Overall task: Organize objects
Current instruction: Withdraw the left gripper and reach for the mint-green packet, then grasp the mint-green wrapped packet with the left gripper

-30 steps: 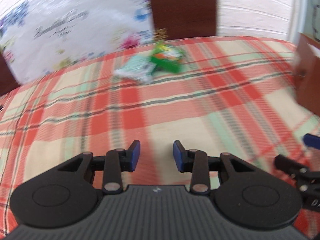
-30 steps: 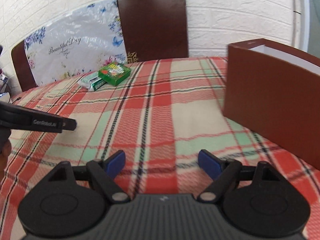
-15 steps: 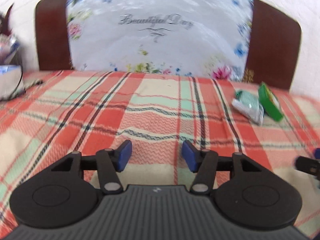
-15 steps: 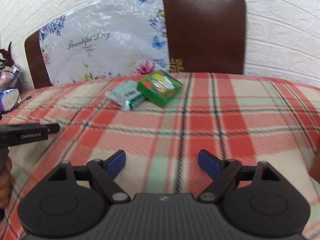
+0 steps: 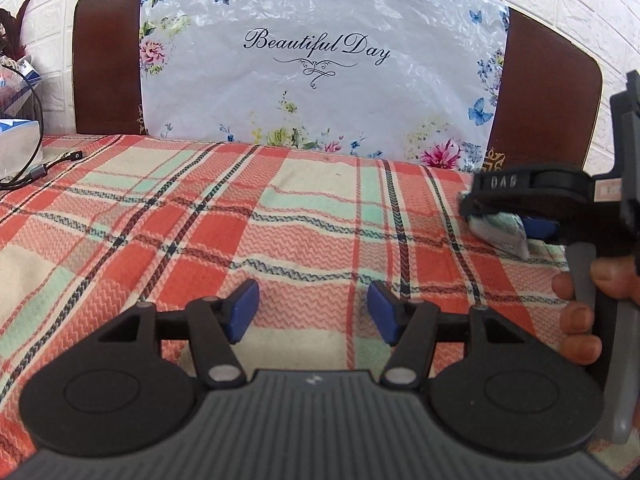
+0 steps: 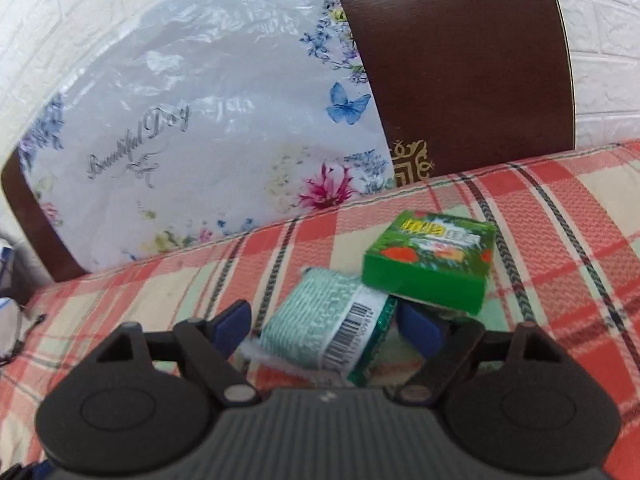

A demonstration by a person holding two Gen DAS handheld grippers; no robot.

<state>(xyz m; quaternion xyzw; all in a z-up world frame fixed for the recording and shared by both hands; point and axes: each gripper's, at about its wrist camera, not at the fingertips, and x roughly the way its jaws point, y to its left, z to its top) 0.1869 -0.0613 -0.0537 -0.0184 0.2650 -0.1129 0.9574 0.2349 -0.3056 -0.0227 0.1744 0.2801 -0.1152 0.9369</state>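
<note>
Right gripper [image 6: 324,330]: fingers spread wide, one on each side of the mint-green packet [image 6: 320,330] — not clenched on it; whether the blue pads touch the wrapper cannot be told.
Mint-green packet: a soft wrapped pack with a white barcode label, lying on the plaid cloth between the right fingers, its far corner tucked under the green box [image 6: 430,262]. From the left wrist view it shows at the right edge [image 5: 500,232], under the right gripper's black arm.
Green box: a small carton with red and yellow print on top, tilted, its near edge resting on the packet, just beyond the right fingertips.
Left gripper [image 5: 313,310]: released, fingers apart with nothing between them, low over a bare stretch of cloth and well apart from both packages.
Right hand [image 5: 580,308]: fingertips wrapped round the grey handle of the right gripper, seen at the right edge of the left wrist view.
Worktop [image 5: 280,208]: covered by a red, cream and mint plaid cloth [image 6: 560,208].
Behind the worktop: a dark brown chair back [image 6: 460,60] with a gold emblem, and a floral plastic bag [image 5: 320,60] printed "Beautiful Day" draped over it — white brick wall beyond.
Far left: a black cable [image 5: 40,168] lying on the cloth beside a white and blue object that is cut off by the frame.
</note>
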